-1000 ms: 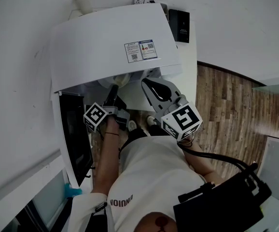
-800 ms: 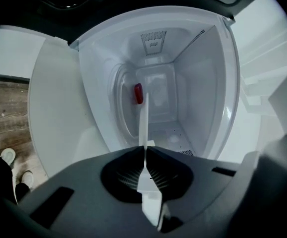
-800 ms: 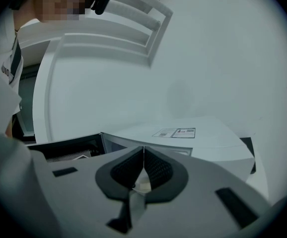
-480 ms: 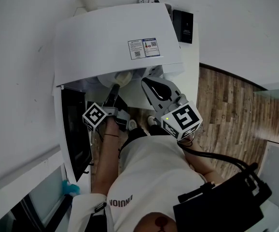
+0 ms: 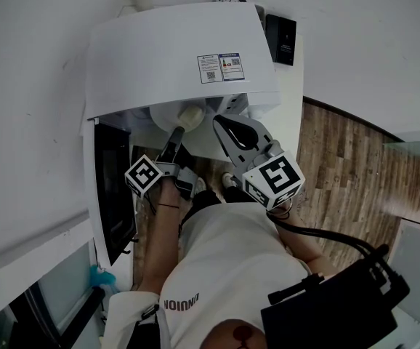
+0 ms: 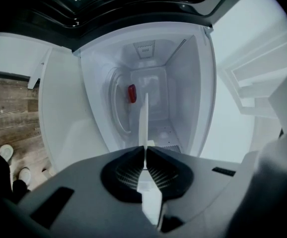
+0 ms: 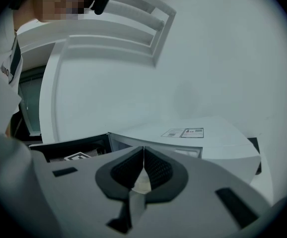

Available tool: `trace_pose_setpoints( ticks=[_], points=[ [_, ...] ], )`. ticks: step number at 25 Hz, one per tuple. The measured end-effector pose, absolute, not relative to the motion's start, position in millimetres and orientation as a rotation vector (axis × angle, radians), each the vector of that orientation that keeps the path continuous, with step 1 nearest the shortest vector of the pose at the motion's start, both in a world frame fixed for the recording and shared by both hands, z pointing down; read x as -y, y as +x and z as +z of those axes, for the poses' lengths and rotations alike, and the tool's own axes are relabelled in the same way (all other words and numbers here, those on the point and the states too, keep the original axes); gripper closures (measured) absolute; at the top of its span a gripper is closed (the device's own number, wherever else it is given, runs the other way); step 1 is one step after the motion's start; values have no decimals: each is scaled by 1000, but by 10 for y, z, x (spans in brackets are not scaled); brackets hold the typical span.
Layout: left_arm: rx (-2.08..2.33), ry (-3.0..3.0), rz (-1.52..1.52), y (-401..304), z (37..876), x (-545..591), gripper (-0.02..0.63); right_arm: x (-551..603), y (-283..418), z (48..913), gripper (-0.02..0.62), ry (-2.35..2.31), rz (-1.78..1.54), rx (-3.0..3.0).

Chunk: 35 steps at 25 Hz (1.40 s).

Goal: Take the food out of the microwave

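Microwave (image 5: pixel 166 57) stands with its dark door (image 5: pixel 115 187) swung wide to its left side, cavity exposed. Left gripper (image 5: pixel 175 133) is at the mouth of the microwave, pointing into the cavity. Its own view confirms the left gripper (image 6: pixel 144 150) with jaws all but closed, pinching the thin rim of a white plate (image 6: pixel 143 118), which is seen edge-on and runs from the jaws toward the microwave's back wall. From the head view, the plate (image 5: pixel 163 115) projects partly out of the microwave mouth, under its top front edge. A pale round food item (image 5: pixel 190 116) sits at that same mouth, just beyond the left gripper's tip. A small red item (image 6: pixel 132 93) shows deeper inside the microwave, close to the turntable ring (image 6: pixel 114 108); whether it rests on the plate or on the turntable cannot be determined. Right gripper (image 5: pixel 221 124) is held in front of the microwave's right half, outside the cavity. In its own view, the right gripper (image 7: pixel 143 150) has jaws closed tip to tip with nothing between them, aimed over the microwave's top, clear of the plate
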<state>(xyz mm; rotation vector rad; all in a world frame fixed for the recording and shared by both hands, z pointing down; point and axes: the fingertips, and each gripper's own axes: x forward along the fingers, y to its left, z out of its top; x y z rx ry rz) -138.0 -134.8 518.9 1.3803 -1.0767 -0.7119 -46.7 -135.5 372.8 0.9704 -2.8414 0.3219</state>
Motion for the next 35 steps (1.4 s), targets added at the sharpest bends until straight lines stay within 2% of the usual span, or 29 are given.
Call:
trace_pose_setpoints(
  ticks=[35],
  points=[
    [996, 1369, -862, -1289, 4852, 930, 580, 1173, -507, 3741, 574, 904, 321, 2878]
  ],
)
